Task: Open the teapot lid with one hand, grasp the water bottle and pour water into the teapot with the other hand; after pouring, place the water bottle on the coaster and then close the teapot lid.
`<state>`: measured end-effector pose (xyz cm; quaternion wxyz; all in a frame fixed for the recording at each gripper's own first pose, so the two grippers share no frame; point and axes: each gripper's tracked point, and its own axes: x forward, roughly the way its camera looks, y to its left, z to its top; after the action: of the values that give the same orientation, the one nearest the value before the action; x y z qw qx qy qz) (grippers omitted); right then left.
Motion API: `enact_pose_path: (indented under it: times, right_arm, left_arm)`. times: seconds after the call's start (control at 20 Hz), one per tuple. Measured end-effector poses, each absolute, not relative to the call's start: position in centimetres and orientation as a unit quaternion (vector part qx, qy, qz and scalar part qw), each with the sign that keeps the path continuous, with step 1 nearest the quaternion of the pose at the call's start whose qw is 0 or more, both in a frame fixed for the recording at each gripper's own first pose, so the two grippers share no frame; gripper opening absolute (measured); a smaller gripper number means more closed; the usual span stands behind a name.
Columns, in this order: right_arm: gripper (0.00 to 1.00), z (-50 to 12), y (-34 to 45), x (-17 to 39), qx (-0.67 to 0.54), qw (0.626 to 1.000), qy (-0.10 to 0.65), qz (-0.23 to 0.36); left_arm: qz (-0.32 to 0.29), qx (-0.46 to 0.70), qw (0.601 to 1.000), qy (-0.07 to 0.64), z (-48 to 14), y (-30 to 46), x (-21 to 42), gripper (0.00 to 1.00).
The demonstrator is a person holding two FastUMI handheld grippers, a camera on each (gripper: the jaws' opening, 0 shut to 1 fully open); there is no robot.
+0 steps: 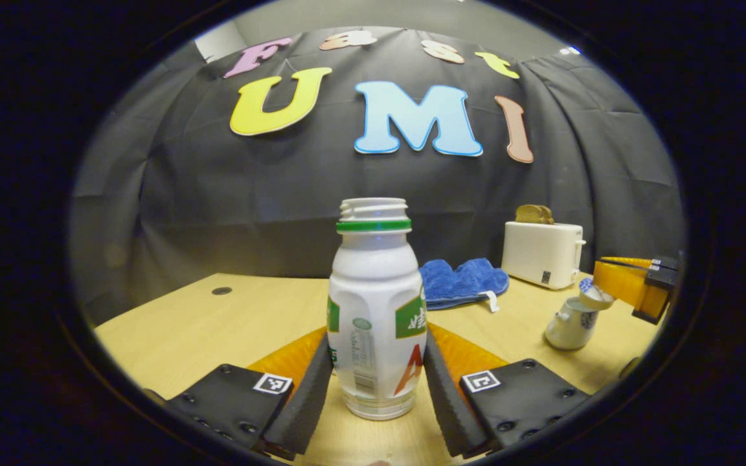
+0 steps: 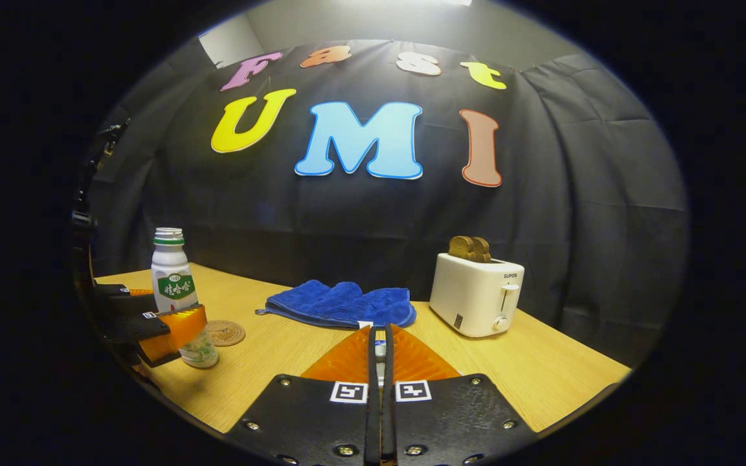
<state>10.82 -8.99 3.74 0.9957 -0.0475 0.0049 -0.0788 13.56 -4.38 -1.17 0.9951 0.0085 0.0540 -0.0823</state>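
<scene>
Bottle (image 1: 374,310) stands upright and uncapped on the table (image 1: 217,323), right between the two fingers of the left tool (image 1: 377,382). Both fingers lie along its lower sides, one on the left and one on the right, and appear to press on it, so this tool is grasping the bottle. The bottle's base seems to rest on the table near the close edge.

Farther right in the left gripper view, the teapot (image 1: 570,323) sits on the table, and the right tool (image 1: 596,296) reaches in from the right with the lid (image 1: 594,296) at its fingertips, raised and tilted just above the teapot's mouth.

In the right gripper view, the right tool's (image 2: 379,353) fingers are clenched close together with a small white and blue piece pinched in the slit between them, which looks like the lid. The coaster (image 2: 224,332) lies flat just right of the bottle (image 2: 175,291). A blue cloth (image 2: 340,303) and a white toaster (image 2: 476,294) with toast in it sit at the far side.
</scene>
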Motion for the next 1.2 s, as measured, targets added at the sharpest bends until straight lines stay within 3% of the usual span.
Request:
enact_pose_path:
  times: [0.05, 0.1, 0.25, 0.3, 0.5, 0.6, 0.7, 0.8, 0.85, 0.9, 0.95, 1.2]
  right_arm:
    - [0.01, 3.9, -8.9, 10.4, -0.048, 0.996, 0.004, -0.079]
    - [0.01, 3.9, -8.8, 9.9, -0.049, 0.996, 0.004, -0.079]
    - [0.02, 3.8, -8.1, 7.4, -0.029, 0.997, 0.006, -0.074]
    - [0.02, 3.7, -8.0, 6.3, -0.023, 0.997, 0.007, -0.076]
    - [0.01, 4.0, -7.7, 1.0, -0.023, 0.996, 0.001, -0.090]
    - [0.01, 4.4, -8.3, -1.2, -0.028, 0.994, -0.007, -0.105]
    - [0.01, 4.7, -9.1, -3.0, -0.031, 0.992, -0.013, -0.120]
    - [0.01, 5.0, -10.0, -4.3, -0.033, 0.990, -0.019, -0.134]
    - [0.01, 5.1, -10.4, -4.8, -0.033, 0.990, -0.020, -0.138]
    - [0.01, 5.1, -10.9, -5.2, -0.033, 0.989, -0.020, -0.142]
    - [0.01, 5.0, -11.6, -5.6, -0.036, 0.988, -0.018, -0.150]
    - [0.01, 4.6, -14.2, -7.5, -0.019, 0.984, -0.018, -0.176]
  left_arm:
    - [-0.084, 0.012, 0.995, 0.054, -1.2, -4.5, 13.5, 0.79]
    - [-0.089, 0.016, 0.994, 0.054, -1.0, -4.5, 13.5, 0.84]
    - [-0.107, 0.024, 0.993, 0.048, -0.6, -5.1, 13.4, 0.82]
    - [-0.114, 0.038, 0.992, 0.045, -0.3, -5.5, 13.5, 0.76]
    - [-0.141, 0.124, 0.982, 0.015, 2.0, -7.7, 13.8, 0.80]
    - [-0.154, 0.166, 0.974, 0.004, 2.7, -9.2, 14.0, 0.76]
    - [-0.161, 0.202, 0.966, -0.005, 3.0, -10.5, 14.4, 0.80]
    - [-0.171, 0.237, 0.956, -0.008, 2.8, -12.0, 14.7, 0.76]
    - [-0.175, 0.257, 0.950, -0.007, 2.6, -12.8, 14.9, 0.80]
    - [-0.182, 0.275, 0.944, -0.005, 2.2, -13.6, 15.2, 0.75]
    - [-0.191, 0.292, 0.937, -0.003, 1.8, -14.3, 15.4, 0.81]
    - [-0.205, 0.392, 0.897, 0.000, 0.6, -16.6, 16.8, 0.81]
